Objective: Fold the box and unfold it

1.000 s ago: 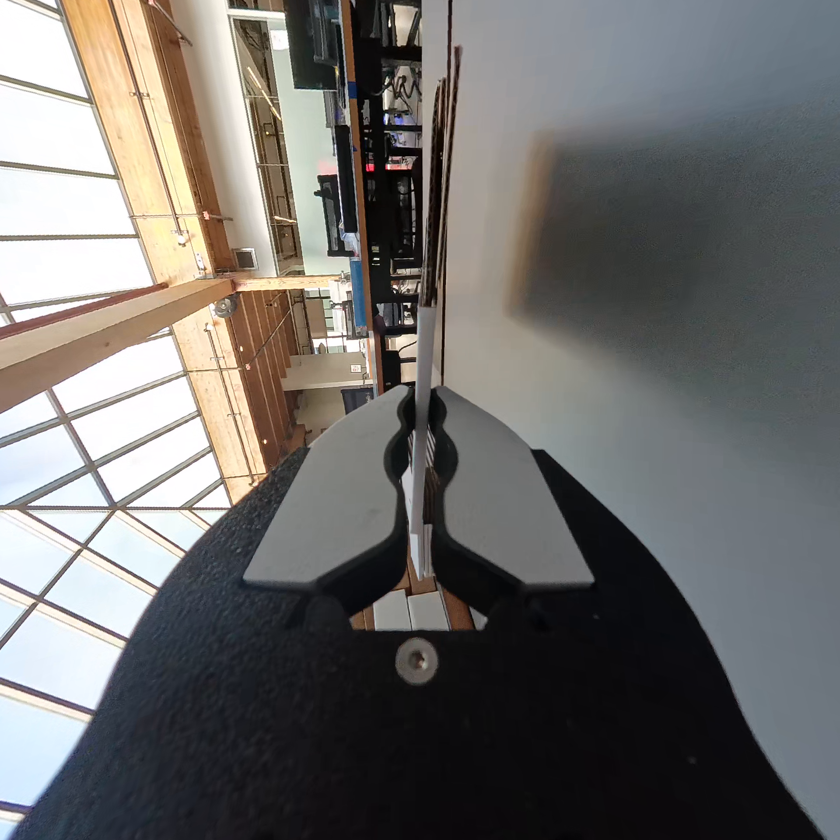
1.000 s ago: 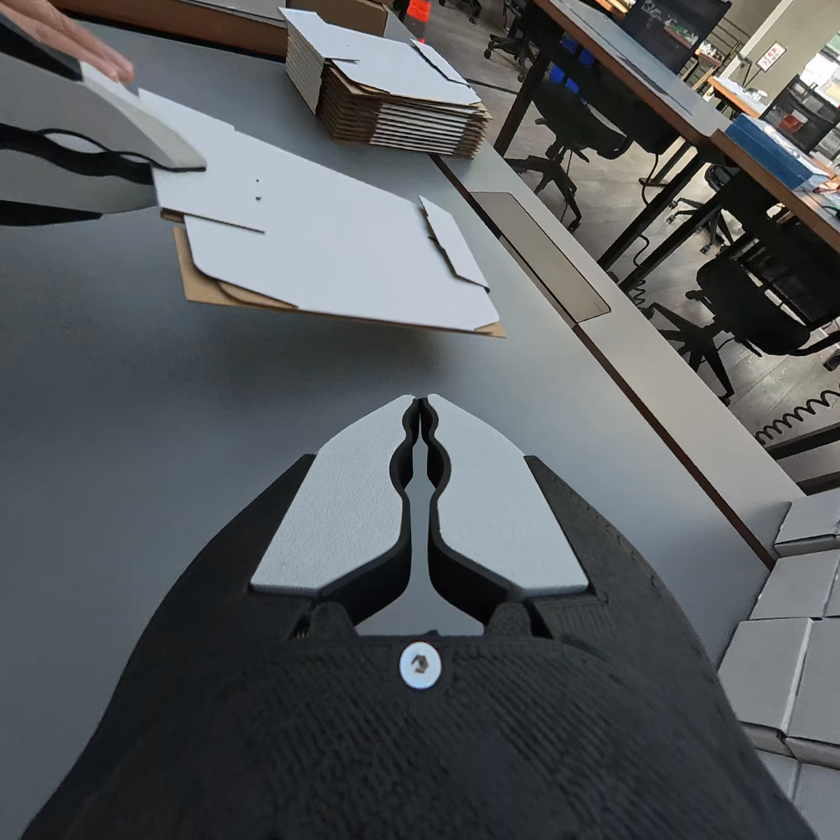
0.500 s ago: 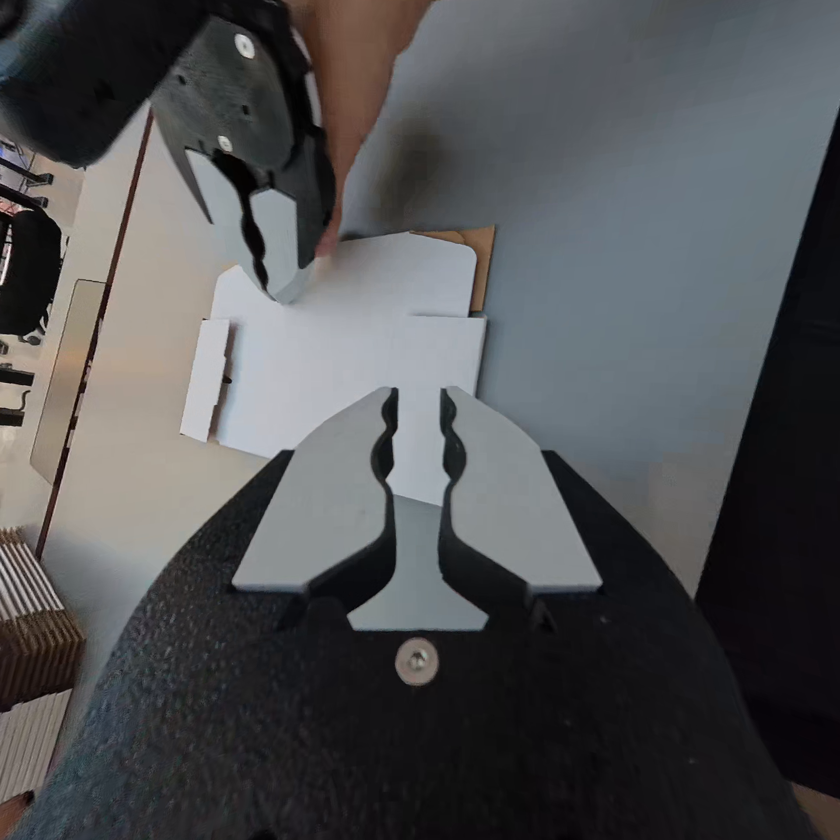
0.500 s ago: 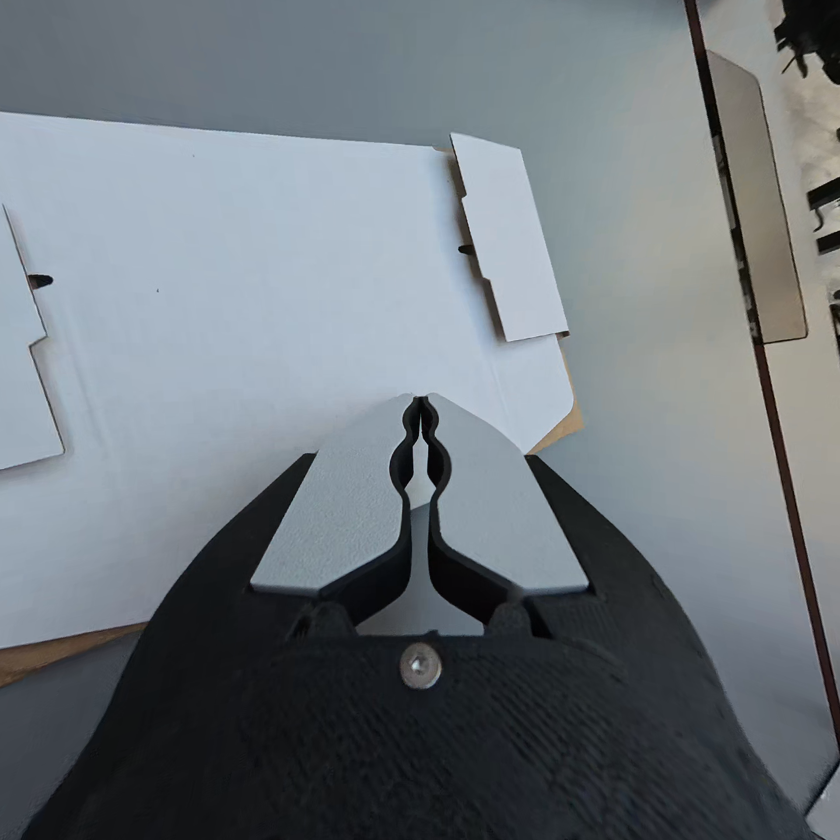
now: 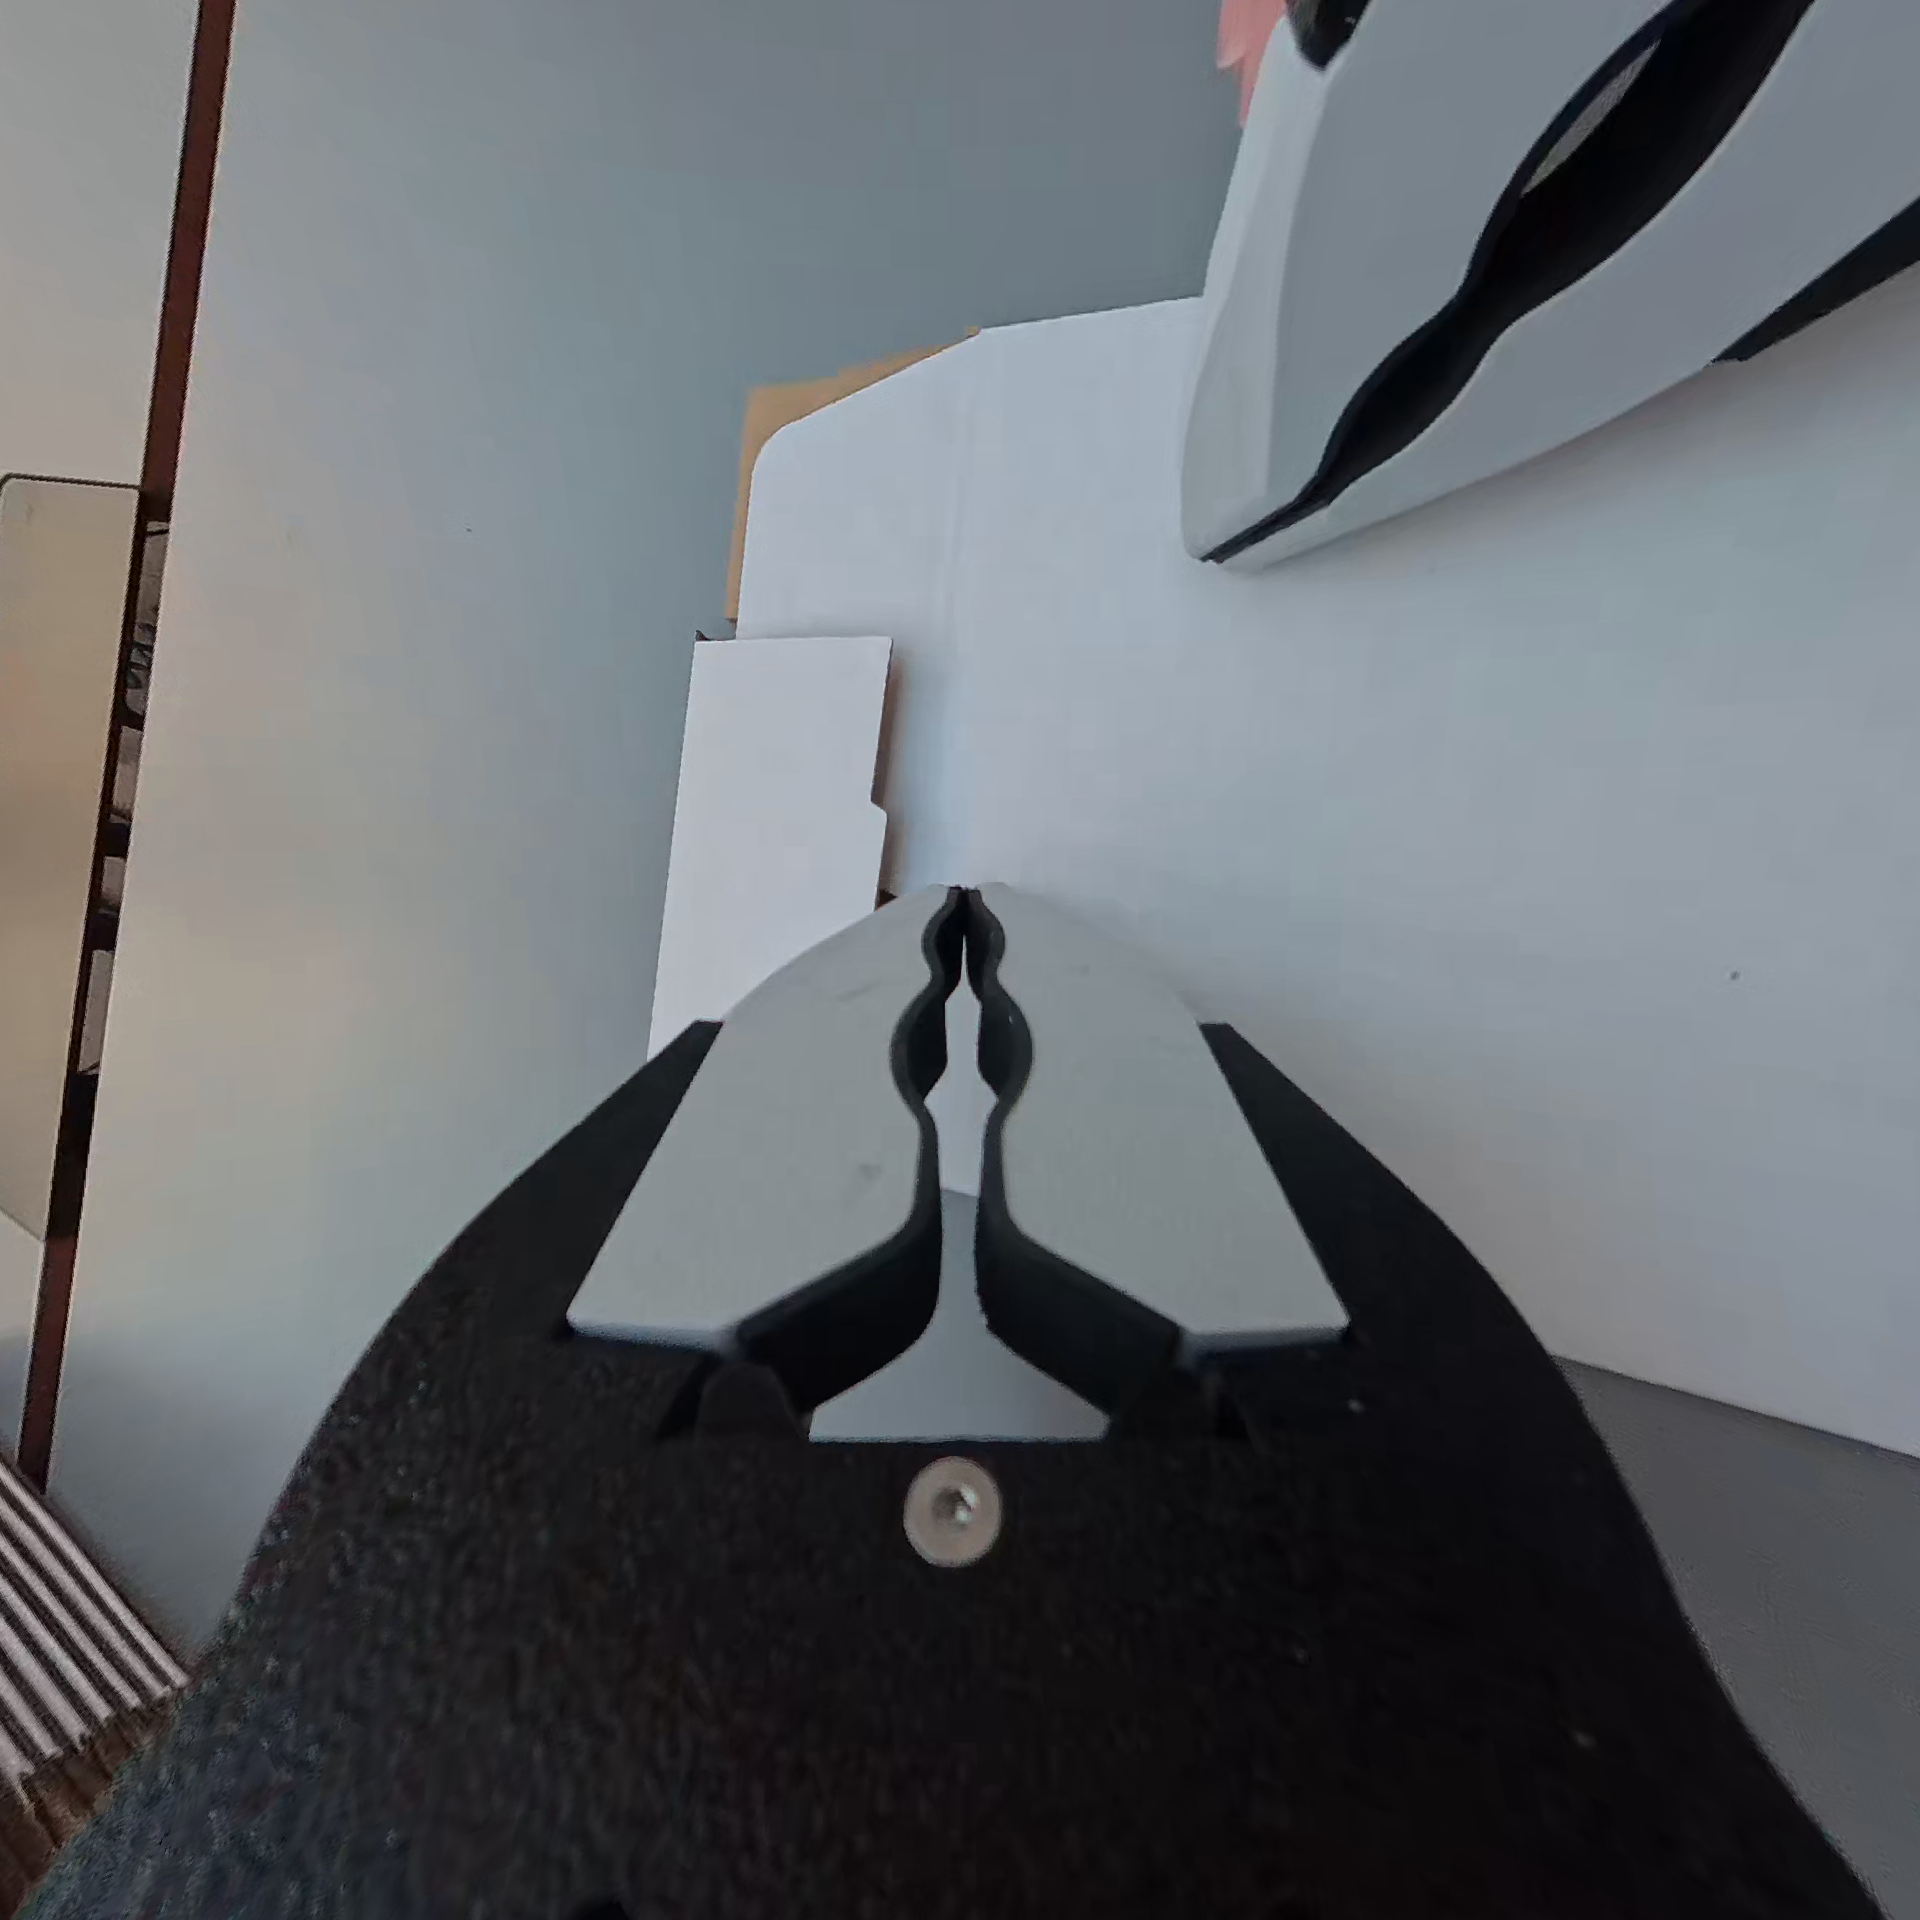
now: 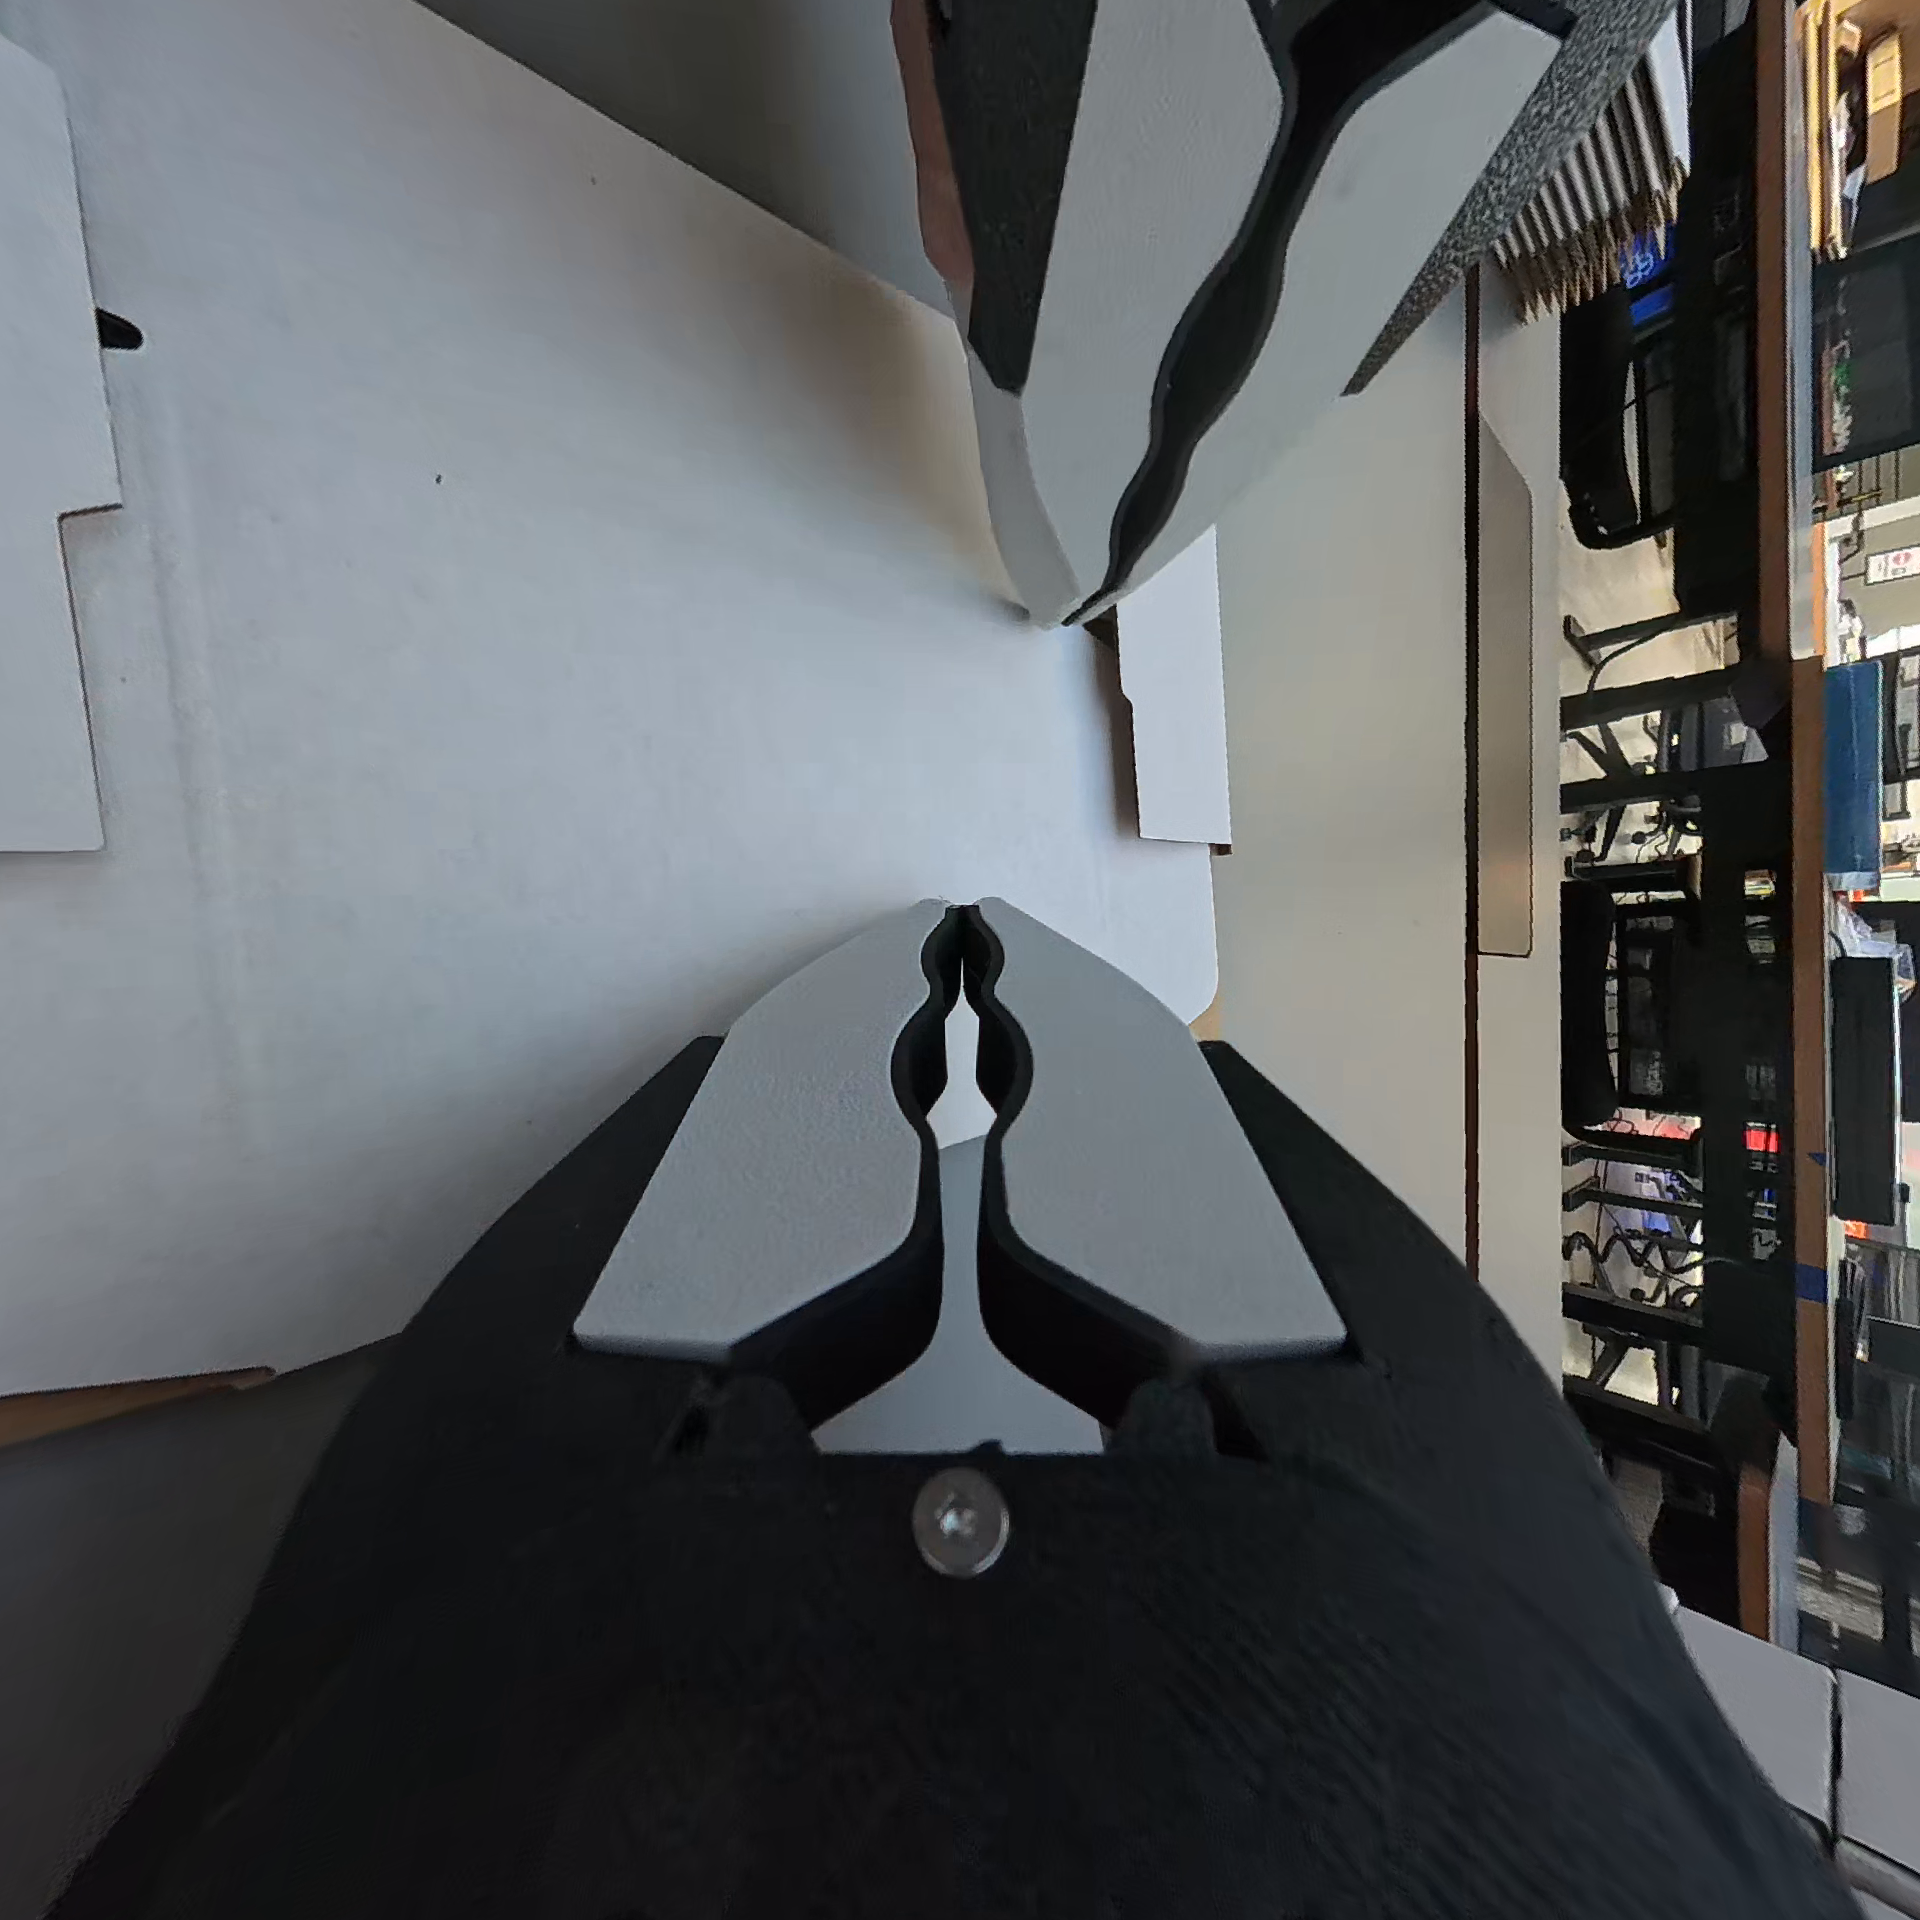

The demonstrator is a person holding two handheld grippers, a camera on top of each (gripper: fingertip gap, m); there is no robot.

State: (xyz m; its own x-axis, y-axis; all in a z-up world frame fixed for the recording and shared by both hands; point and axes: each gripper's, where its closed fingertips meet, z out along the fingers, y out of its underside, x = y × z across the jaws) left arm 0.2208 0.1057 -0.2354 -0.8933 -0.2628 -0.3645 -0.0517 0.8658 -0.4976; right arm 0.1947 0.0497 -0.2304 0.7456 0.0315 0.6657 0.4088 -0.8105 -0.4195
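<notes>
A flat, unfolded white cardboard box (image 5: 1299, 831) lies on the grey table (image 5: 468, 520), with brown card showing at its far corner. One side flap (image 5: 774, 821) lies beside my left gripper (image 5: 961, 894), which is shut and empty with its tips down at the box panel. My right gripper (image 6: 958, 914) is also shut and empty, with its tips at the same panel near the box's rounded corner. The right gripper also shows in the left wrist view (image 5: 1221, 545). The left gripper (image 6: 1075, 613) shows in the right wrist view next to the side flap (image 6: 1174, 727). A second flap (image 6: 42, 520) lies at the box's opposite end.
A stack of flat cardboard boxes (image 5: 62, 1683) sits near the table's brown edge (image 5: 177, 416). A metal cover plate (image 6: 1503, 727) is set in the table. Desks and chairs (image 6: 1662, 1039) stand beyond. Folded white boxes (image 6: 1766, 1714) are at the lower right.
The left gripper held the box up, then let it go and opened. It is now shut and low at the box by the side flap. The right gripper stayed shut and moved onto the panel.
</notes>
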